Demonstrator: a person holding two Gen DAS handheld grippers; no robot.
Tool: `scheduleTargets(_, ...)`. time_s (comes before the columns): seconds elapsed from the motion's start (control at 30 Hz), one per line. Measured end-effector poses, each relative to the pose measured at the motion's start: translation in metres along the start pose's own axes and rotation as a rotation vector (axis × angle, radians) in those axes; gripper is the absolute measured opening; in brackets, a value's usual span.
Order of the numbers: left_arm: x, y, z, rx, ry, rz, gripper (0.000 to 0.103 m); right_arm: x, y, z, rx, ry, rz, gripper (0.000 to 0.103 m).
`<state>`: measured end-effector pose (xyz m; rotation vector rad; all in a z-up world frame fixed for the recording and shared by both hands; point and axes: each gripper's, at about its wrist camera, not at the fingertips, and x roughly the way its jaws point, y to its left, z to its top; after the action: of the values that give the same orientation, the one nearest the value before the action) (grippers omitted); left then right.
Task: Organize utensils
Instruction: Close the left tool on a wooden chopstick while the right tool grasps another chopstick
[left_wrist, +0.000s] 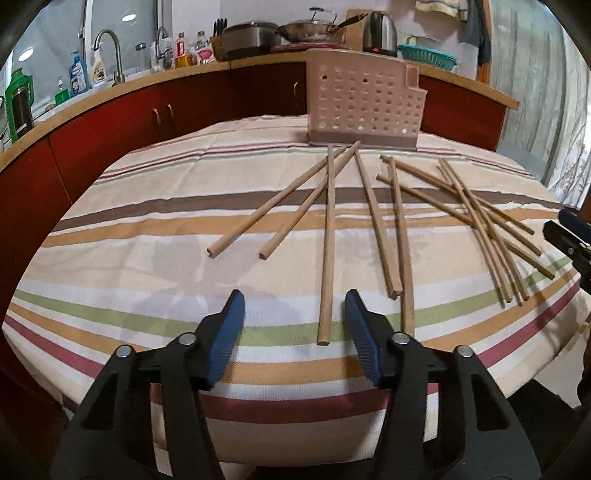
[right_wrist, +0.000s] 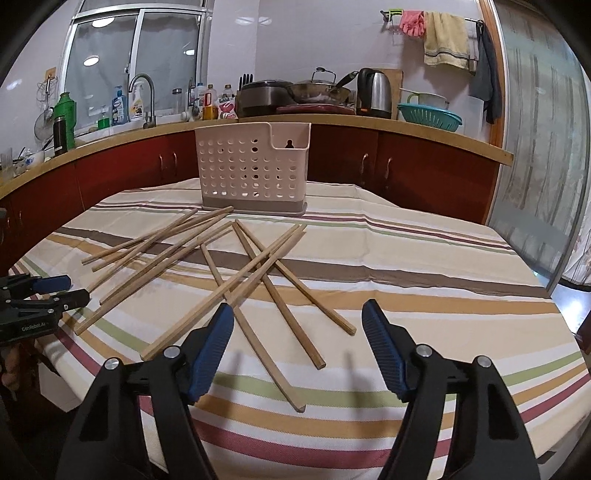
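Observation:
Several wooden chopsticks (left_wrist: 328, 240) lie scattered on a striped tablecloth (left_wrist: 147, 206). Behind them stands a pale perforated utensil holder (left_wrist: 362, 99), upright at the table's far side. My left gripper (left_wrist: 294, 295) hovers low with its jaws apart. The near end of one chopstick lies between the blue fingers, closer to the right one, and is not pinched. In the right wrist view, my right gripper (right_wrist: 297, 305) is open over the near ends of crossed chopsticks (right_wrist: 284, 310), with the holder (right_wrist: 251, 170) beyond. The left gripper (right_wrist: 55, 291) shows at the left edge.
A curved wooden counter (right_wrist: 406, 129) over red cabinets rings the table's far side, with a faucet (right_wrist: 142, 96), bottles, a wok, a kettle (right_wrist: 375, 92) and a teal colander (right_wrist: 430, 116). A glass door (right_wrist: 535, 147) stands at right. The right gripper (left_wrist: 569, 229) shows at the frame's right edge.

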<state>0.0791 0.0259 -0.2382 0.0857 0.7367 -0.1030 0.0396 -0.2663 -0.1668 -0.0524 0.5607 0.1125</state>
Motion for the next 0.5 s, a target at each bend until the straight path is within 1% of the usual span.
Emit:
scheduleTargets(0.03, 0.000, -0.001, 0.000, 0.008, -0.003, 0.010, 0.051, 0.000, 0.000, 0.000, 0.001, 0.001, 0.000, 0.070)
scheduleTargets(0.13, -0.001, -0.006, -0.001, 0.041, -0.019, 0.021, 0.043, 0.001, 0.000, 0.000, 0.004, 0.004, 0.001, 0.070)
scheduleTargets(0.2, -0.001, -0.006, -0.001, 0.033, -0.022, 0.005, 0.036, 0.001, 0.001, 0.000, 0.001, 0.006, 0.004, 0.070)
scheduleTargets(0.23, -0.001, -0.005, -0.001, 0.021, -0.020, -0.006, 0.034, 0.001, 0.002, 0.000, -0.001, 0.006, 0.004, 0.070)
scheduleTargets(0.3, -0.001, -0.006, -0.001, 0.017, -0.022, -0.024, 0.022, 0.001, 0.003, 0.001, -0.005, 0.003, 0.006, 0.070)
scheduleTargets(0.37, 0.000, -0.008, -0.001, 0.026, -0.027, -0.037, 0.015, 0.000, 0.005, 0.000, -0.009, 0.001, 0.008, 0.070)
scheduleTargets(0.43, 0.000, -0.010, -0.001, 0.038, -0.030, -0.037, 0.011, 0.000, 0.006, 0.000, -0.008, 0.000, 0.010, 0.070)
scheduleTargets(0.47, 0.001, -0.012, -0.001, 0.043, -0.032, -0.042, 0.008, 0.000, 0.006, 0.000, -0.008, 0.001, 0.012, 0.070)
scheduleTargets(0.5, 0.001, -0.011, -0.001, 0.042, -0.032, -0.045, 0.008, 0.000, 0.007, 0.000, -0.007, 0.001, 0.014, 0.070)
